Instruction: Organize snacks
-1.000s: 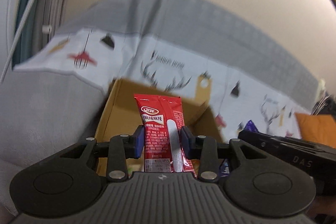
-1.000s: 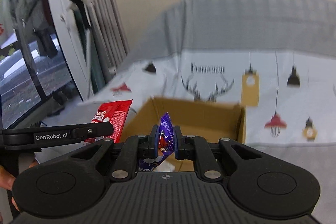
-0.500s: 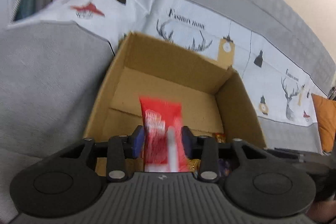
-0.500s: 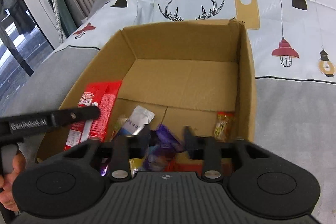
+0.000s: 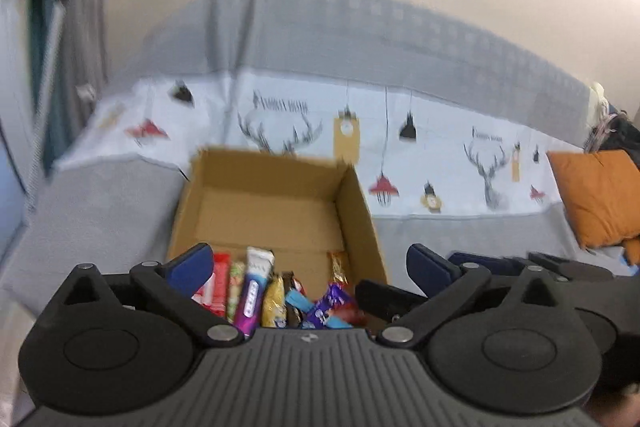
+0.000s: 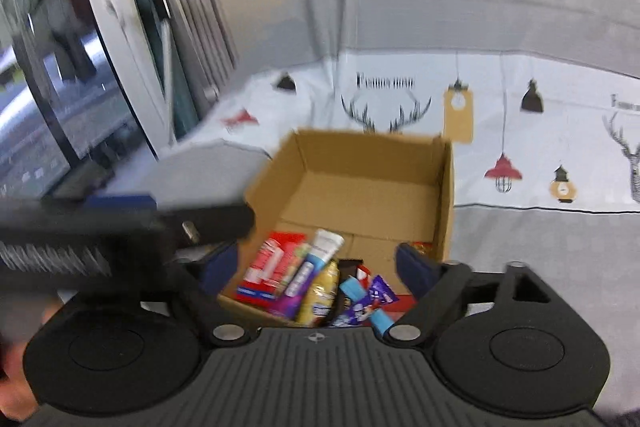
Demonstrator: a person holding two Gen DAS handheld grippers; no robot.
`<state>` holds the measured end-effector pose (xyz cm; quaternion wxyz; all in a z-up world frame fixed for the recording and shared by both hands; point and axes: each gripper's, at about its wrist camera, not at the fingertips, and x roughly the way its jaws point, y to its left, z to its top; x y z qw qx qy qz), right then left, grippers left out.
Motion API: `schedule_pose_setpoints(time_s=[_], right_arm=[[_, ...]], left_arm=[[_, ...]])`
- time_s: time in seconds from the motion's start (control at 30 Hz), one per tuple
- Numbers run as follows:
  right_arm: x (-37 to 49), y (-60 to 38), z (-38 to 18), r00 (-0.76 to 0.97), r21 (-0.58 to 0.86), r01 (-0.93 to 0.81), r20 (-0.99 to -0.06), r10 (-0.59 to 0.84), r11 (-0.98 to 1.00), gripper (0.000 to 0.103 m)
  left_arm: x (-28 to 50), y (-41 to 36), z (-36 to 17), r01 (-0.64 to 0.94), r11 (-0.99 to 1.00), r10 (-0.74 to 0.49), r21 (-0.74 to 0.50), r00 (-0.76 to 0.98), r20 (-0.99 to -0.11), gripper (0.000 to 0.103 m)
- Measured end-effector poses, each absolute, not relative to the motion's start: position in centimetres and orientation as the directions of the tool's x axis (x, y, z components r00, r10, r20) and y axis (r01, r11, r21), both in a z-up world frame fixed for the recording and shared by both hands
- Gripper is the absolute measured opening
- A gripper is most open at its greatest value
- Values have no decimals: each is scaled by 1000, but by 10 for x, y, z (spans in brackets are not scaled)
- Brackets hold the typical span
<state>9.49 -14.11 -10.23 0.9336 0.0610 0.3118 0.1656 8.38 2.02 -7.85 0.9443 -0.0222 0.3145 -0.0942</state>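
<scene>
An open cardboard box (image 5: 356, 211) (image 6: 446, 187) sits on the sofa with several snack packets at its near end. Among them are a red packet (image 5: 218, 283) (image 6: 272, 267), a purple-and-white tube (image 5: 254, 291) (image 6: 316, 263), a yellow packet (image 6: 322, 291) and a small purple packet (image 5: 328, 303) (image 6: 374, 297). My left gripper (image 5: 308, 267) is open and empty above the box's near end; it also shows blurred in the right wrist view (image 6: 120, 219). My right gripper (image 6: 316, 263) is open and empty, also above the near end; it shows beside the box in the left wrist view (image 5: 520, 267).
The sofa has a grey cover and a white printed throw (image 5: 440, 147) (image 6: 520, 107). An orange cushion (image 5: 600, 195) lies at the right. A window and curtains (image 6: 100, 67) stand at the left. The box's far half shows bare cardboard.
Both grippers have opened. The red packet left my left gripper and the purple packet left my right one; both lie in the box. Both grippers have pulled back and tilted up.
</scene>
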Motion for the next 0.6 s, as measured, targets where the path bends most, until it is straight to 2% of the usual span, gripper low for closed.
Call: schedule_pose_setpoints(time_s=[0.1,0.27,0.43,0.6], right_arm=[[61,-148,-78,781,215,-256,-529,332,943,94],[15,-161,-42,810,198,-202,-517,277,959,100],[-14,-170,-20,835,188,-132,-508,212,973,102],[-21,-177,-14,813,250,-125,-529,244,960,102]], left_arm=[[46,10,-52,100,989,-147,-112,809,-570,103],[6,-6,-13,-36,992,-46,-119,786,-616,103],[-25,-16,17,15,999,-38,-46,826,-563,103],[-41,-20,28,-14,1000,17,9,830,-557,103]])
